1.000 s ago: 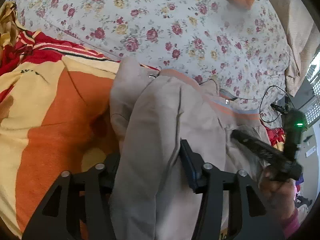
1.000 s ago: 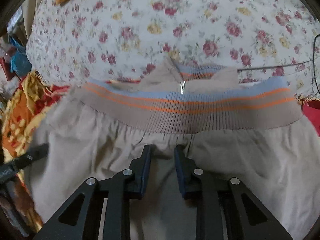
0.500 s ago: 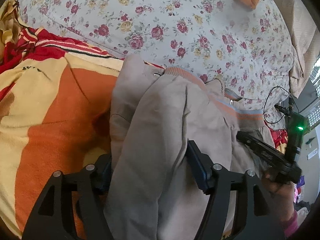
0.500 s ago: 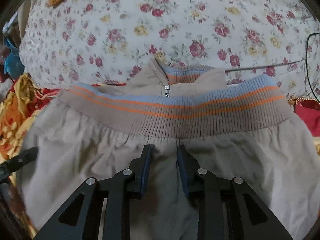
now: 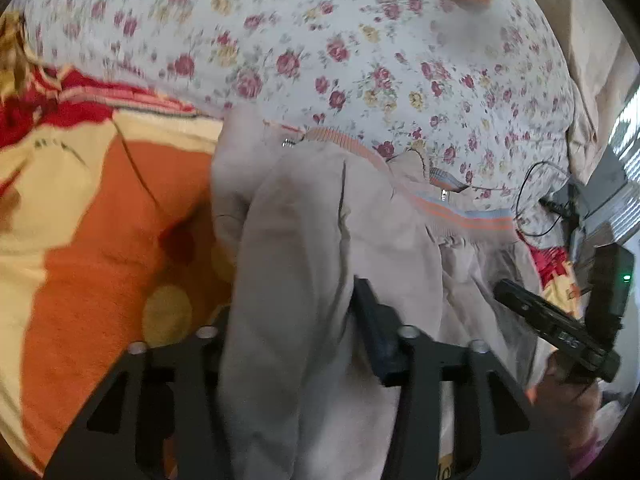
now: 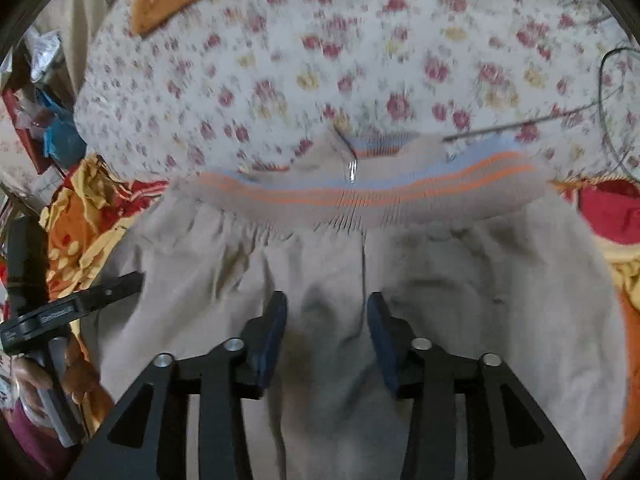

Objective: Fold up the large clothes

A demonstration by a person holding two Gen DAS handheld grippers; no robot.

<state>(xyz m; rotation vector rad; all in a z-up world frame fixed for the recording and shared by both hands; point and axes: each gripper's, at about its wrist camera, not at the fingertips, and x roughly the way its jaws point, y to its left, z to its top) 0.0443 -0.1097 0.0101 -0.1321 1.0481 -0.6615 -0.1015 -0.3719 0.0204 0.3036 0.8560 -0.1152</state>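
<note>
A beige jacket with a ribbed hem striped orange and blue lies on the bed. In the left wrist view the jacket drapes in a thick fold between my left gripper's jaws, which stand wide around the cloth. My right gripper has its jaws apart over the jacket's middle seam, with cloth lying between them. The right gripper also shows at the right of the left wrist view. The left gripper shows at the left of the right wrist view.
A white floral bedsheet covers the bed beyond the jacket. An orange, yellow and red blanket lies to the left. A black cable runs across the sheet at the right. Clutter stands off the bed's left side.
My right gripper's jaws have opened from a narrow gap to a wide one over the jacket. Both views have shifted and blurred with motion; the left gripper still has cloth between its jaws.
</note>
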